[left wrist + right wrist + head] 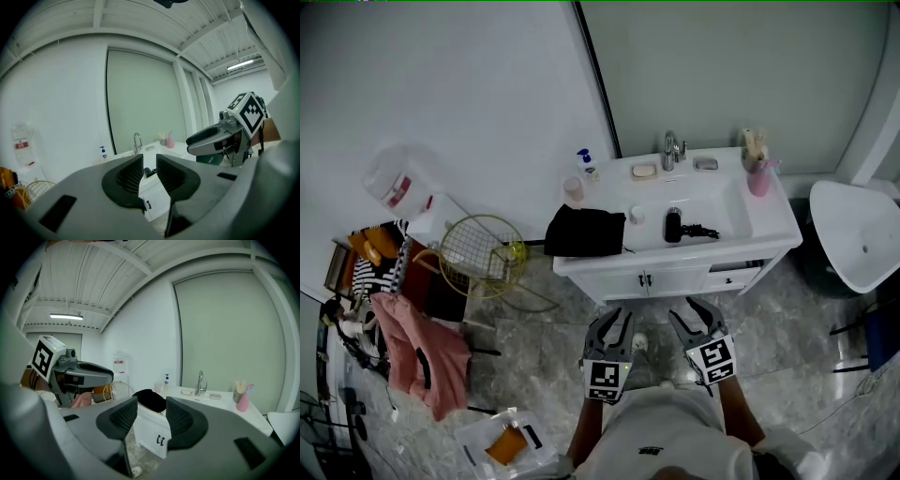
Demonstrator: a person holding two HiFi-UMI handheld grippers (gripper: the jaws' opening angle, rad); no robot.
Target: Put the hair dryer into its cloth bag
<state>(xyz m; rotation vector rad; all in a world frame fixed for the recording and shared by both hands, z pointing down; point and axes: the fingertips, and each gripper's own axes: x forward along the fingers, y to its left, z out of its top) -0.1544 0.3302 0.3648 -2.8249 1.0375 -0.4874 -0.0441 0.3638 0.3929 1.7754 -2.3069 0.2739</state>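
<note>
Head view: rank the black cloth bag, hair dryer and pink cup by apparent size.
1. cloth bag, clearly largest.
2-3. hair dryer and pink cup: bodies look about alike, so I won't rank them.

A home bathroom: at twelve o'clock stands a white vanity cabinet with a sunken basin, a chrome tap, a white pump bottle and a pink plastic cup of brushes. Grey marbled floor tiles lie below, and crumpled clothes sit beside a gold wire basket at nine o'clock.
</note>
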